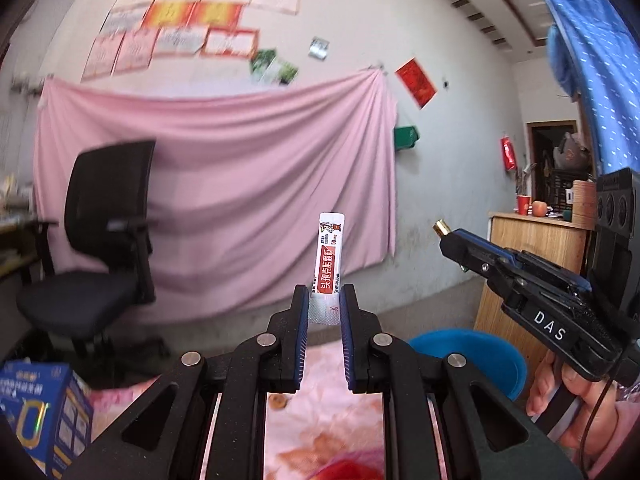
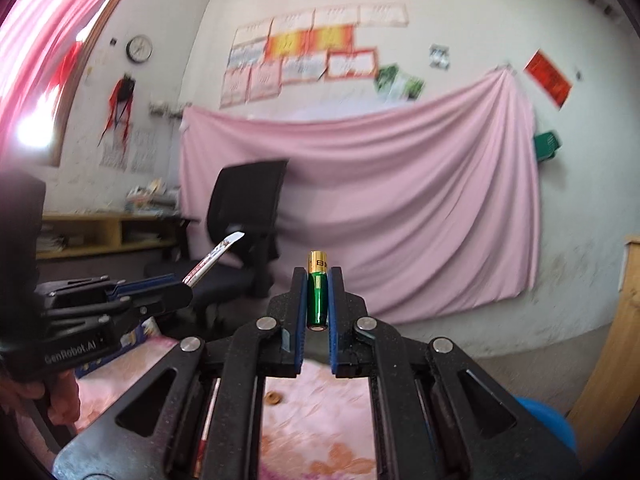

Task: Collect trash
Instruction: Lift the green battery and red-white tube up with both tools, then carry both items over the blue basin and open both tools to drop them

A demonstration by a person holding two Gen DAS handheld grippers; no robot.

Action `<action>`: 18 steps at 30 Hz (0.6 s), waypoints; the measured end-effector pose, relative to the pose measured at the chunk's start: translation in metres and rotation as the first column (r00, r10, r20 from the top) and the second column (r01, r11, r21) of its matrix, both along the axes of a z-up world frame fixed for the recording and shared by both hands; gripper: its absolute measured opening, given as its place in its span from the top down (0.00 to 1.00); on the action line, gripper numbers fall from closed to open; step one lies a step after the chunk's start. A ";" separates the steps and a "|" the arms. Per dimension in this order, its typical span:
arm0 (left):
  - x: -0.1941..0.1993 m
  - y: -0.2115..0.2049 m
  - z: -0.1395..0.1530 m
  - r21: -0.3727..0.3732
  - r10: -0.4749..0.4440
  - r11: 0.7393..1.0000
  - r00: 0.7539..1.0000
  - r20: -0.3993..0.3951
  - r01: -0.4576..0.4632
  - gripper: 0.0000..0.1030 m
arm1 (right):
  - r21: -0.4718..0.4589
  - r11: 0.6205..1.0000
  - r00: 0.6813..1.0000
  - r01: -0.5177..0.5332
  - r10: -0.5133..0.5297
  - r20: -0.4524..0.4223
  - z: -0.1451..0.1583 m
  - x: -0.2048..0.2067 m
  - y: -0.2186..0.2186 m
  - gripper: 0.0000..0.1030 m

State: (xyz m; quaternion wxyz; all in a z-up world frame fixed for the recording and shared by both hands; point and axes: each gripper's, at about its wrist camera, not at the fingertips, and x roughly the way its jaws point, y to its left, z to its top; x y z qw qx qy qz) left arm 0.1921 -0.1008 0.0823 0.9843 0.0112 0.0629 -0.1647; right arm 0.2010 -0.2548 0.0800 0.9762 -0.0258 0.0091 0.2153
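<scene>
My left gripper (image 1: 324, 294) is shut on a white and red medicine sachet (image 1: 329, 258), which stands upright out of its tips, held high above the pink floral cloth (image 1: 320, 412). My right gripper (image 2: 318, 278) is shut on a green and gold battery (image 2: 317, 280) that points forward between the blue pads. In the left wrist view the right gripper (image 1: 446, 232) shows at the right with the battery's gold end (image 1: 442, 227) sticking out. In the right wrist view the left gripper (image 2: 188, 282) shows at the left with the sachet (image 2: 216, 256).
A blue round bin (image 1: 472, 354) sits low to the right, beside a wooden cabinet (image 1: 532, 256). A blue box (image 1: 40, 412) stands at the left edge of the cloth. A black office chair (image 1: 96, 240) stands before a pink sheet (image 1: 224, 184) on the wall. A small brown disc (image 2: 273, 397) lies on the cloth.
</scene>
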 end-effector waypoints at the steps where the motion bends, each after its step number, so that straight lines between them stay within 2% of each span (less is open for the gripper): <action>1: -0.002 -0.007 0.003 0.008 -0.005 1.000 1.000 0.021 0.005 0.88 | 0.012 1.000 1.000 0.017 -0.017 0.020 0.003 -0.003 -0.006 0.68; 5: 0.003 -0.029 0.011 0.004 -0.031 1.000 0.997 0.073 0.030 0.88 | 0.045 0.995 0.994 0.085 -0.088 0.071 0.008 -0.011 -0.028 0.68; 10: 0.013 -0.072 0.015 0.015 -0.083 0.996 0.992 0.092 0.082 0.88 | 0.079 0.980 0.979 0.185 -0.191 0.071 0.011 -0.013 -0.061 0.68; 18: 0.038 -0.139 0.002 0.072 -0.172 0.982 0.985 -0.017 0.173 0.88 | 0.089 0.949 0.951 0.303 -0.296 -0.084 -0.007 0.004 -0.119 0.68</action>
